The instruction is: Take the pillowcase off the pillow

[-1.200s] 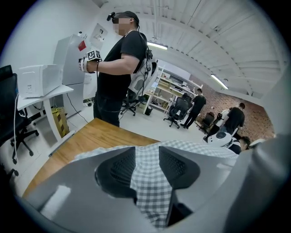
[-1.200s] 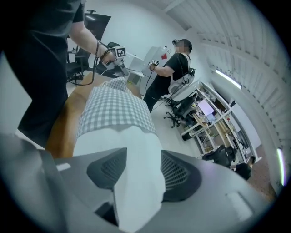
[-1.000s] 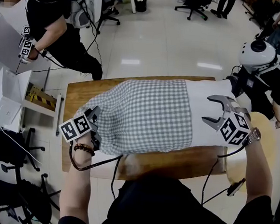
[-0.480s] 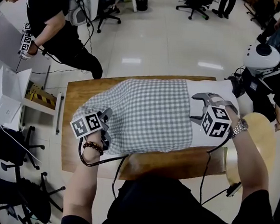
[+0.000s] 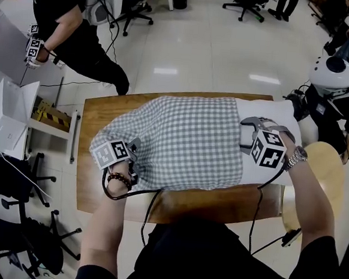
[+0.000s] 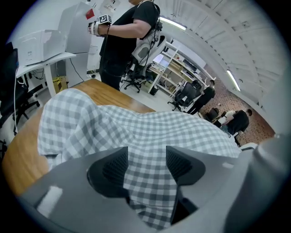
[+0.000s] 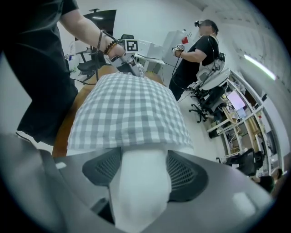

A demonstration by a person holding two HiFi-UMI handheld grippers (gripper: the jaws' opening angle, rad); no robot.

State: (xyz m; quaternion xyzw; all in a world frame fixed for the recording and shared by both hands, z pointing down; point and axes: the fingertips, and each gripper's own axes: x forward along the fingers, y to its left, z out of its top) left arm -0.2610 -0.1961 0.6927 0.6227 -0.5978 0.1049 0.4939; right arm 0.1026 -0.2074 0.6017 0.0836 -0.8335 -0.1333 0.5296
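With my right tool (image 7: 144, 169) clamping the bare white pillow (image 5: 272, 111) and my left tool (image 6: 146, 164) pinching the checked pillowcase (image 5: 187, 137), stripping is midway; next probably needs a steady leftward pull.

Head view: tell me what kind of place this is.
Probably a shared office-style lab used for recording handling tasks: rolling office chairs on a glossy tiled floor, a second person holding a marker-cube gripper, and shelves with monitors in the left gripper view.
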